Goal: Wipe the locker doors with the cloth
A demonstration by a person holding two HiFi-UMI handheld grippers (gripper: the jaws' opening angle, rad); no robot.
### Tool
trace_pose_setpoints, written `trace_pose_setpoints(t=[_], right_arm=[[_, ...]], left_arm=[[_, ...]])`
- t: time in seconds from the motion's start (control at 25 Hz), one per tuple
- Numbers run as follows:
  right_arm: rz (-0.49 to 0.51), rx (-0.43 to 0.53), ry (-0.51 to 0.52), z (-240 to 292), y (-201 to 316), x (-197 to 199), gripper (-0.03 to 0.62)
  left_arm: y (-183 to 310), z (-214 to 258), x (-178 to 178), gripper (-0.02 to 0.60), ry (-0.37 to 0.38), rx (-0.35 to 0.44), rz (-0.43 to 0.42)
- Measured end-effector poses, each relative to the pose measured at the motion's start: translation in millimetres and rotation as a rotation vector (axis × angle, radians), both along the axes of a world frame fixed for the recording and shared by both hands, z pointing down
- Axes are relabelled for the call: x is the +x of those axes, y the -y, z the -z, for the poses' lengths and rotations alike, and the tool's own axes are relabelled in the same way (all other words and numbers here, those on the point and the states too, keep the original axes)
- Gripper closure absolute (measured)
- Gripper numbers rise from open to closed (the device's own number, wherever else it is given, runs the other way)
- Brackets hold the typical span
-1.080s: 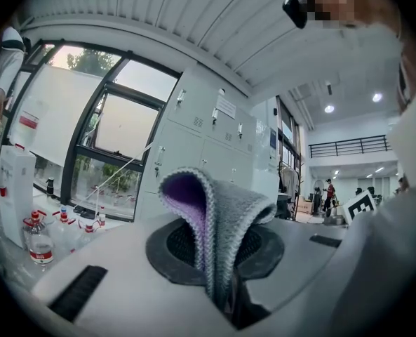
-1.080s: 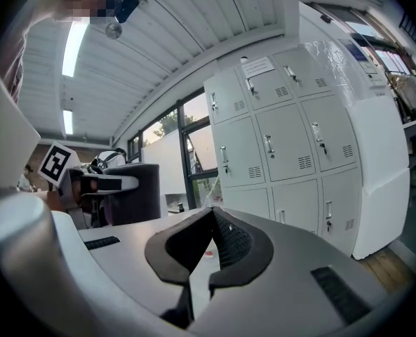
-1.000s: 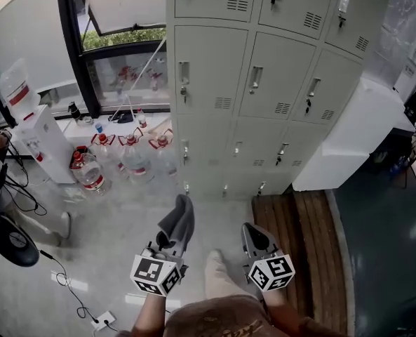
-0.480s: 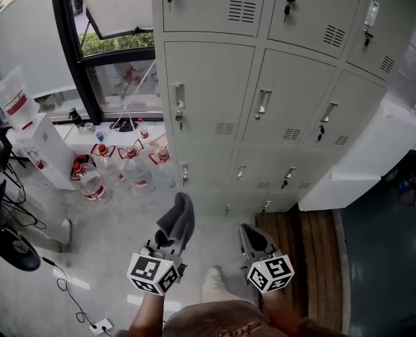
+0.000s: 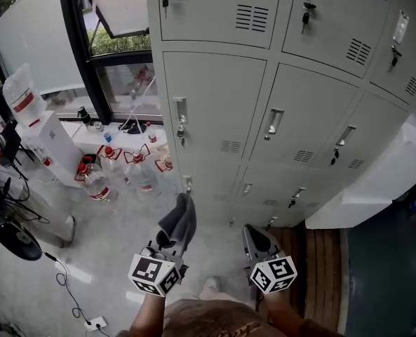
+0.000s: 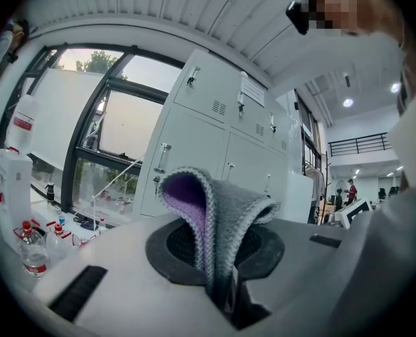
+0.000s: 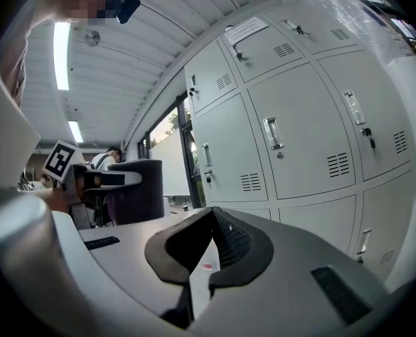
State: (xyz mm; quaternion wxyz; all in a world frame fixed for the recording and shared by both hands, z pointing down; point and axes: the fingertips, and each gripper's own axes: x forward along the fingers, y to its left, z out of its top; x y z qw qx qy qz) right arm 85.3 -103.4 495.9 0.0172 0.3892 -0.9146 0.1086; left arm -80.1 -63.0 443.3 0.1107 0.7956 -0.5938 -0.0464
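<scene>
We have come closer to the locker doors (image 5: 215, 118); they look bigger than a second ago. Our left tongs (image 5: 171, 239) still pinch the grey cloth (image 5: 179, 218), which sticks up, not touching the doors. Our right tongs (image 5: 258, 241) are closed on nothing.

This looks like a staff locker corner of an open workplace or lab hall, not a home. A tall bank of pale grey metal lockers (image 5: 215, 118), each door with a handle, key lock and vent slots, fills one wall beside a large black-framed window (image 5: 116, 20). A white water dispenser (image 5: 53, 146) stands by clear plastic water bottles with red caps (image 5: 95, 181) on the pale floor (image 5: 116, 237), where black cables (image 5: 60, 272) trail. Beyond, a railed mezzanine (image 6: 365, 144) and a ceiling strip light (image 7: 62, 55) show.
</scene>
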Motion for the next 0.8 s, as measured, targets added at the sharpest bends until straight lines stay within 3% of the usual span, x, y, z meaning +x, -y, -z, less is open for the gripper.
trace_pose_setpoints(t=[0.8], right_arm=[[-0.024,0.014,0.006,11.8,28.6,-32.9,0.595]], left_arm=[[34.9,6.4,-38.9,0.540,-0.001,0.006,-0.013]])
